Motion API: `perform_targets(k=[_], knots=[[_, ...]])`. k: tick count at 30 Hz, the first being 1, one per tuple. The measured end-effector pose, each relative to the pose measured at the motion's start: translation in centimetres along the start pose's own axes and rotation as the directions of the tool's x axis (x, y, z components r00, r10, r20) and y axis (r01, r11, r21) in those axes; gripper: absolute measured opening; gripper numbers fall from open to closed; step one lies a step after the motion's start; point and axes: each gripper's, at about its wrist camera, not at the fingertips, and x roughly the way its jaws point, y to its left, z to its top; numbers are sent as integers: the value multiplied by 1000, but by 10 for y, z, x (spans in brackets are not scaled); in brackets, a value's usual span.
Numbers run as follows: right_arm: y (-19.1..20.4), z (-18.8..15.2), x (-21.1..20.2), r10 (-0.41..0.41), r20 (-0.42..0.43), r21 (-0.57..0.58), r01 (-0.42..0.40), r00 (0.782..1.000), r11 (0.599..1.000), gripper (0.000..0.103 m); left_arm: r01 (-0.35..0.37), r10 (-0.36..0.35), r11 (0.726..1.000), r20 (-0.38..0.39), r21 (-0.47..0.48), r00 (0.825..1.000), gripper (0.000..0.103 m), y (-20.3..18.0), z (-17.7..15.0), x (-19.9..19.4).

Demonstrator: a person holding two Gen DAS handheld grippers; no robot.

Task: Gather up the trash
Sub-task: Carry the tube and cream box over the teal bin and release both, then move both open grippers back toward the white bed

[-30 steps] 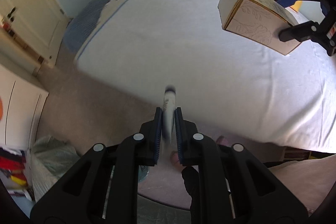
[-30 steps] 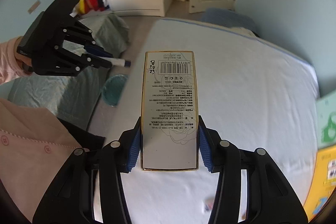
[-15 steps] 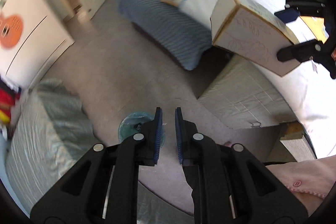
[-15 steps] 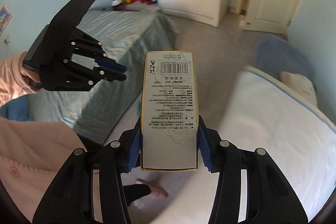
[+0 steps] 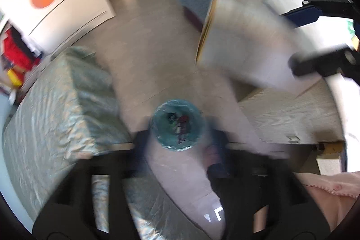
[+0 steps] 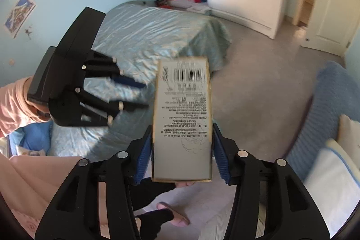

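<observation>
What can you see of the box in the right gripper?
The box is a tall cardboard carton, pale grey with gold edges, printed with a barcode and small text. It looks closed and intact. It points forward, clamped on both long sides by the right gripper pads, held in the air above the floor.

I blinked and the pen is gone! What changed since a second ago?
The left gripper let go of the pen, opened its jaws wide and swung from the white bed to above the blue bin. The right gripper still clamps the box.
</observation>
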Motion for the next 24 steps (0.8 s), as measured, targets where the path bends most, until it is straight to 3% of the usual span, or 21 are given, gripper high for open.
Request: perform_targets(k=[1, 3, 8, 15, 24], knots=[[0, 5, 6, -16, -4, -6, 15, 1000, 1000, 91, -17, 17, 1000, 7, -15, 1000, 83, 5, -3, -1], [-2, 12, 15, -19, -17, -6, 19, 1000, 1000, 91, -52, 51, 998, -18, -47, 999, 96, 19, -6, 3], [-3, 19, 19, -7, -21, 15, 7, 1000, 1000, 91, -109, 103, 990, -69, -92, 992, 96, 38, -18, 10], [-5, 14, 12, -16, -20, 37, 17, 1000, 999, 91, -100, 94, 991, -70, -88, 993, 96, 32, -17, 8], [-21, -38, -35, -84, 25, 175, 79, 996, 981, 91, -47, 47, 999, -24, 12, 999, 96, -12, 3, -3]])
